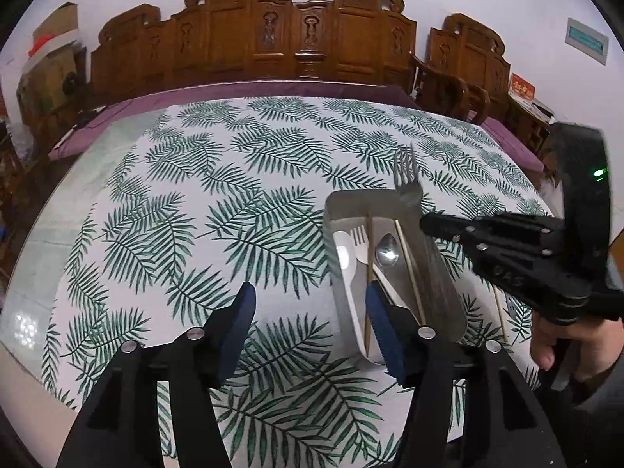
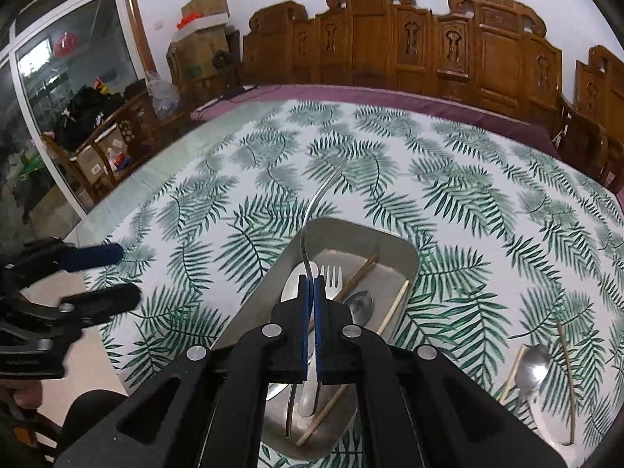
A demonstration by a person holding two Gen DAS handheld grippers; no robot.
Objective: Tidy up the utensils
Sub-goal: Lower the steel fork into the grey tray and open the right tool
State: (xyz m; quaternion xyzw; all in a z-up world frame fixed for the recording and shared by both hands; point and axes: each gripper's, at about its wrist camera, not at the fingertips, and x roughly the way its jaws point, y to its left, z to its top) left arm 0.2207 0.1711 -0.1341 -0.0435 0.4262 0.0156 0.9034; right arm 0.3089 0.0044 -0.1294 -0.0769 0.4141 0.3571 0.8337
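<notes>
The right gripper [image 2: 311, 292] is clamped tight on the handle of a thin stainless-steel fork [image 2: 312, 230], its blue pads pinching the flat shaft partway along so the curved neck and tines rise ahead of it. From the left wrist view the tines [image 1: 405, 171] stand above the far end of the grey oblong metal tray [image 1: 343, 202], so the fork hangs over the tray, not yet laid down. The left gripper [image 1: 308, 312] stands wide with nothing between its pads, beside the tray's near end.

The fork looks light, rigid and slick; held on such a narrow strip of polished metal, it could swivel in the pads, so a grip nearer the balance point seems safer.

In the tray lie a white plastic spoon [image 1: 343, 253], a white plastic fork [image 1: 360, 241], a steel spoon [image 1: 387, 251] and wooden chopsticks [image 1: 407, 265]. On the leaf-print tablecloth [image 2: 468, 202], right of the tray, another steel spoon [image 2: 532, 366] and loose chopsticks [image 2: 567, 374] are left. Those thin sticks will likely roll; pinching mid-length suits them.
</notes>
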